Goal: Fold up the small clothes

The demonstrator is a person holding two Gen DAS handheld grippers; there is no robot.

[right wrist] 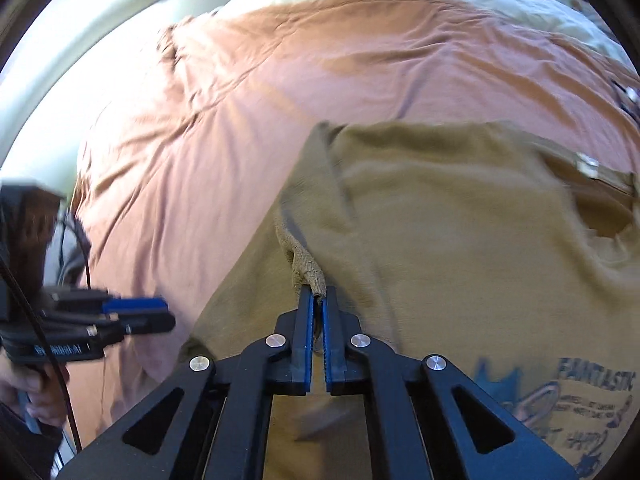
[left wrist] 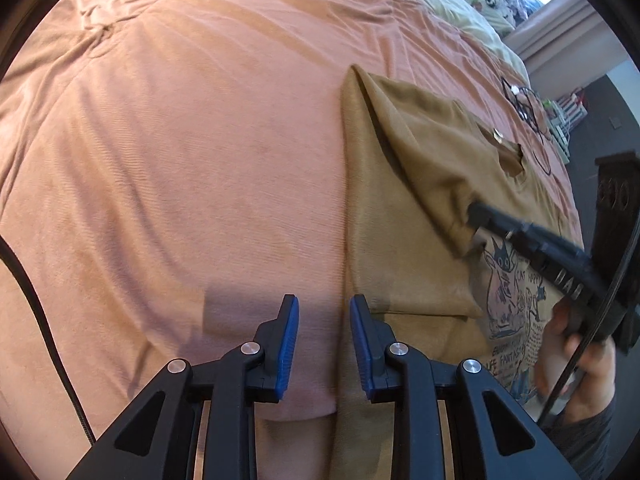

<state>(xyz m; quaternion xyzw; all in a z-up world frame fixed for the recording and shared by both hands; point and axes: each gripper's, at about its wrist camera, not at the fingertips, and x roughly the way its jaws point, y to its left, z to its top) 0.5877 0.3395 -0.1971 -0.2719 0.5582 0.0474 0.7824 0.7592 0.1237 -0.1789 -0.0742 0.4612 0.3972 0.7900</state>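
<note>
A brown T-shirt [left wrist: 404, 216] with a cat print lies on the pink bedspread [left wrist: 192, 152], one side folded over. My right gripper [right wrist: 318, 292] is shut on a bunched edge of the T-shirt [right wrist: 460, 240] and holds that fabric slightly off the bed. Seen from the left wrist view, the right gripper [left wrist: 474, 214] bites the folded flap from the right. My left gripper [left wrist: 324, 304] hovers open over the shirt's left edge, with nothing between its blue pads. From the right wrist view, the left gripper [right wrist: 160, 312] sits off to the left, beside the shirt.
A black cable [left wrist: 528, 112] lies on the bedspread beyond the shirt. A pale blanket [left wrist: 460, 4] and patterned bedding cover the far end of the bed. A person's hand [left wrist: 576, 364] holds the right gripper. Wrinkled bedspread [right wrist: 240, 120] stretches away to the left.
</note>
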